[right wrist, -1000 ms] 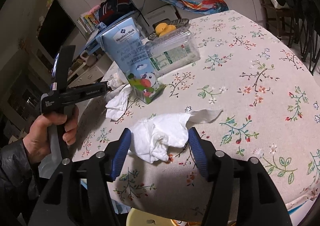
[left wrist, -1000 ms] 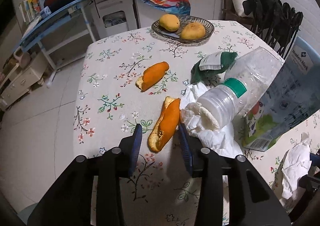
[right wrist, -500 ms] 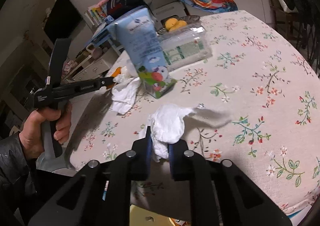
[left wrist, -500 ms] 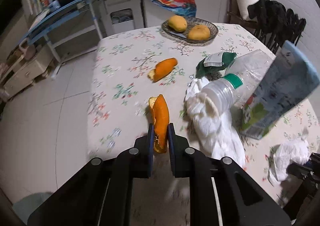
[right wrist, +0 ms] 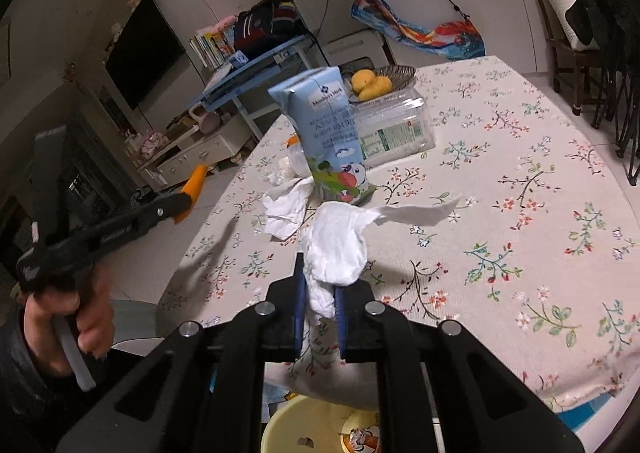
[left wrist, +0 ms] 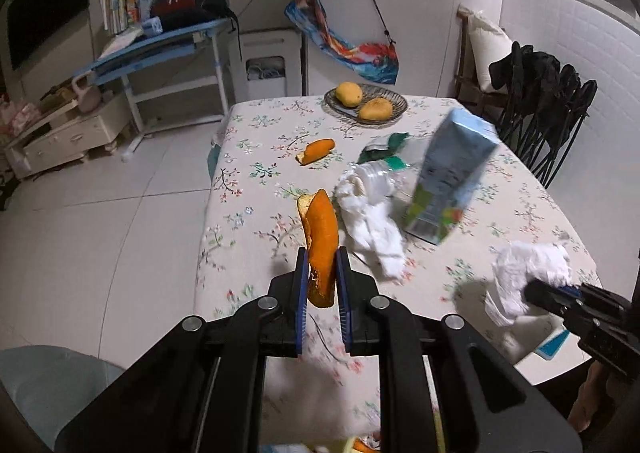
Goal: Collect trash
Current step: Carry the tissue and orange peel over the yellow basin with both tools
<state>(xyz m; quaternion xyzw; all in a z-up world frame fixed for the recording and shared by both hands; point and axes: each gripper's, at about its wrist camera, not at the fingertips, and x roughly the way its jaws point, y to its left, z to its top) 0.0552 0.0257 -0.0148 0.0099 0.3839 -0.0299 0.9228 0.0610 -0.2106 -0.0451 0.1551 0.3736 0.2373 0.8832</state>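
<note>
My left gripper point(left wrist: 322, 273) is shut on an orange peel point(left wrist: 320, 241) and holds it above the table's near edge. My right gripper point(right wrist: 318, 285) is shut on a crumpled white tissue point(right wrist: 336, 249), lifted off the cloth; it also shows in the left wrist view point(left wrist: 528, 273). On the floral table point(left wrist: 260, 157) lie a second orange peel point(left wrist: 316, 151), another white tissue point(left wrist: 372, 221), a clear plastic bottle point(right wrist: 396, 129), a green wrapper point(left wrist: 384, 145) and a blue milk carton point(right wrist: 328, 137). A yellow bin point(right wrist: 320, 429) with trash sits below the table edge.
A bowl with two yellow fruits point(left wrist: 366, 103) stands at the table's far side. Dark chairs point(left wrist: 548, 125) stand to the right. A blue desk point(left wrist: 168, 49) and low cabinet point(left wrist: 60, 137) stand across the tiled floor on the left.
Both grippers closed, the left on the orange peel and the right on the tissue, then lifted them off the table and pulled back toward its near edge.
</note>
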